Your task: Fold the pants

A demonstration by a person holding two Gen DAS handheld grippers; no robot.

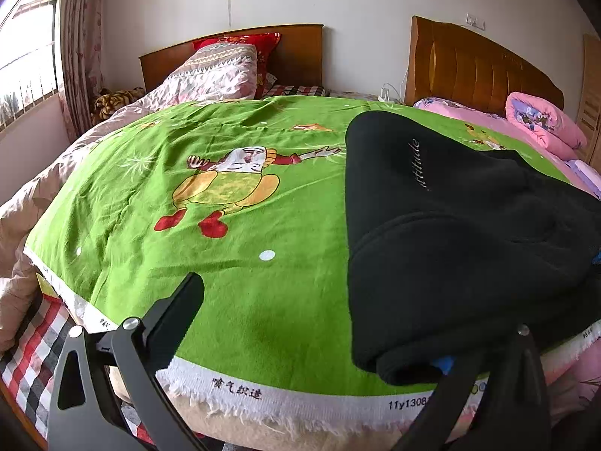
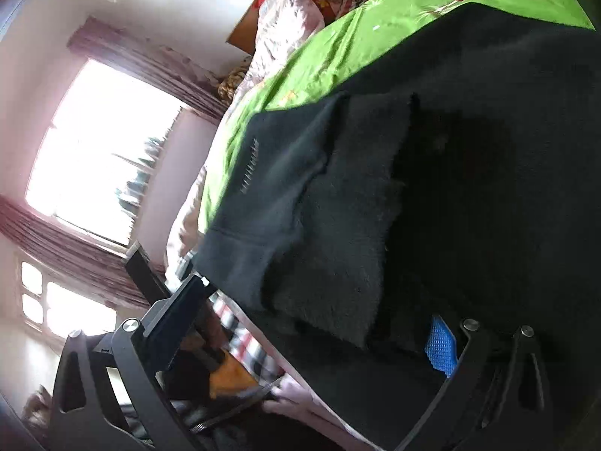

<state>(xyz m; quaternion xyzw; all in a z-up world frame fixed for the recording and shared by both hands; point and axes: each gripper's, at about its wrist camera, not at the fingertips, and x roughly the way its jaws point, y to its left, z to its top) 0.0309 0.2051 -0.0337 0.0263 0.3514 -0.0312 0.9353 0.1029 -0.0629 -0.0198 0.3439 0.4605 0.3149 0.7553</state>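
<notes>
two wrist cameras are showing the black fleece pants [image 1: 450,233] lying on the green cartoon bedsheet [image 1: 225,188], toward its right side and near the front edge of the bed, and they are already looking like a stacked bundle rather than a garment spread flat. in the left wrist view several layers are sitting one over another, with a rolled or folded edge at the near bottom and a line of small embroidered lettering [image 1: 420,165] facing up on the top layer. the right wrist view is looking across the same bundle [image 2: 338,206] and is showing an upper flap lying over a fuzzier layer beneath, so at least one fold is judged to be in place. the edges are not lining up neatly, and the far right part of the fabric is disappearing into shadow, so how many folds are done cannot be told. the left gripper [image 1: 319,338] is standing with its fingers wide apart; the near corner of the pants is lying between them, over its right finger, but no pinch is showing. the right gripper [image 2: 319,323] is also spread wide, its blue pad [image 2: 439,345] resting against dark cloth on one side while the other finger is hanging off the bed edge, so nothing is being clamped. what is probably remaining is a last fold or a tidying of the loose edges; that is a judgement. a striped quilt [image 1: 210,75] is lying behind.
</notes>
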